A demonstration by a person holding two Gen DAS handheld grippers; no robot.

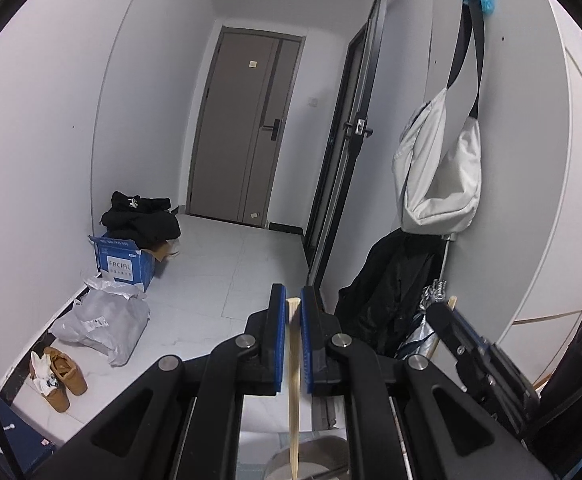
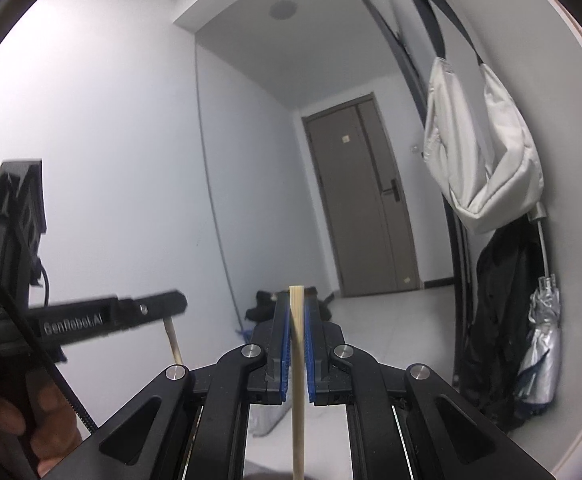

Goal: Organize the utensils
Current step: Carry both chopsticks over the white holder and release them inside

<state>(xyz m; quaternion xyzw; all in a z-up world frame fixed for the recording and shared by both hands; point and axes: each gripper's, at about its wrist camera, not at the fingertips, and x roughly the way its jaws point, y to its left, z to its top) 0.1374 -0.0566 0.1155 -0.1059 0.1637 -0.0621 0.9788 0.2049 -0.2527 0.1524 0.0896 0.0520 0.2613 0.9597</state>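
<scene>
Your left gripper is clamped on a pale wooden chopstick, which runs lengthwise between the blue pads and pokes out just past the fingertips, its squared end pointing toward the far end of the hallway. Low in that view, below the stick, sits a round grey container rim; what it holds cannot be made out.

Your right gripper is closed the same way on a second chopstick, held upright in the frame between its pads, with the tip just clearing the fingertips. From the right wrist view, your left gripper appears at the left, lettered "GenRobot.AI", with its chopstick hanging below the fingers. From the left wrist view, your right gripper shows at the lower right, a bit of its stick visible beside it.

Both tools are raised and aimed down the hallway. At the far end stands a brown door. On the right wall hangs a white bag over a black jacket. On the floor at the left lie a blue box, a grey plastic bag and tan shoes.
</scene>
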